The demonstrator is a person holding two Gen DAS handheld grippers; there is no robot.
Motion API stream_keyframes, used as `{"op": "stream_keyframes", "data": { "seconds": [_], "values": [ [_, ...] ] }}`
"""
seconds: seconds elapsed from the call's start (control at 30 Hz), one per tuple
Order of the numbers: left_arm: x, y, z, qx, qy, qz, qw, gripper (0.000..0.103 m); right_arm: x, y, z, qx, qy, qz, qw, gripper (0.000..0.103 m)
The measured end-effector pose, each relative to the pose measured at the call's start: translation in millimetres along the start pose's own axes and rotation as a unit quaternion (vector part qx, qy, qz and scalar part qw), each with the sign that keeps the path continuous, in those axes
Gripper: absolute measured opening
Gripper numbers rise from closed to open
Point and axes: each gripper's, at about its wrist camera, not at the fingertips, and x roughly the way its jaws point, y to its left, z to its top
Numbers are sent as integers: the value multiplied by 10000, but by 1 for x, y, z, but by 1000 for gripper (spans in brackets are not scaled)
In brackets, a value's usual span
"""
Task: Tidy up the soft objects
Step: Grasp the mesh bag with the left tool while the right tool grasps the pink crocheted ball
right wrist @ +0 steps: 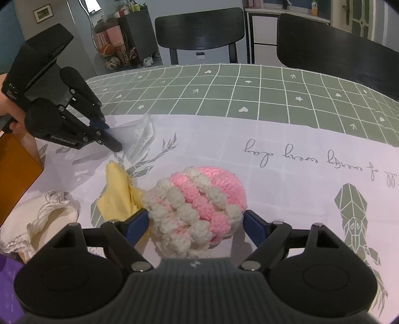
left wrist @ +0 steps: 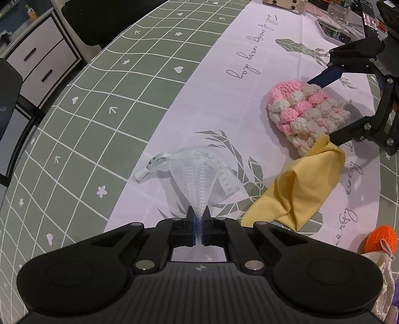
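My left gripper [left wrist: 198, 219] is shut on a white mesh bag [left wrist: 199, 174] that fans out ahead of it on the tablecloth; it also shows in the right wrist view [right wrist: 139, 137] held by the left gripper [right wrist: 113, 138]. A pink and white crocheted hat [right wrist: 197, 206] lies between the open fingers of my right gripper [right wrist: 195, 221], which stand on either side of it. The hat [left wrist: 306, 112] and right gripper [left wrist: 321, 109] show at the right of the left wrist view. A yellow cloth [left wrist: 301, 189] lies next to the hat, also in the right wrist view [right wrist: 118, 194].
An orange crocheted piece [left wrist: 381, 239] and a cream satin pouch [right wrist: 40, 224] lie near the table's edge. A brown box [right wrist: 15, 169] stands at the left. Black chairs [right wrist: 199, 30] stand beyond the green checked tablecloth [right wrist: 249, 99]. Glassware and a wooden box [left wrist: 284, 3] sit far off.
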Motion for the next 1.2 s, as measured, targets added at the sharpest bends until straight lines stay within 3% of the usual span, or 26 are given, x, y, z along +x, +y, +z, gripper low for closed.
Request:
{"op": "stream_keyframes", "data": {
  "seconds": [0.13, 0.3, 0.57, 0.77, 0.93, 1.0, 1.2],
  "values": [
    [-2, -3, 0, 32, 57, 75, 10000, 3, 9, 2, 0, -94, 64, -63, 9999, 82],
    [-4, -5, -4, 40, 126, 127, 9998, 3, 4, 4, 3, -192, 0, -15, 9998, 53],
    [-21, -8, -3, -24, 40, 231, 9997, 3, -16, 4, 2, -243, -81, -45, 9997, 50],
    [-37, -15, -3, -25, -32, 287, 9996, 3, -43, -4, 5, 39, -516, -89, 9986, 50],
    [-54, -23, -3, -16, -121, 349, 9993, 3, -64, 0, 6, 63, -625, -6, 9980, 51],
    [-61, -26, -4, -11, -156, 361, 9992, 3, -70, 6, 2, -39, -496, -8, 9988, 51],
    [-78, -34, -8, 24, -201, 453, 9988, 3, -46, 32, -36, -733, 486, -242, 9958, 54]
  ]
}}
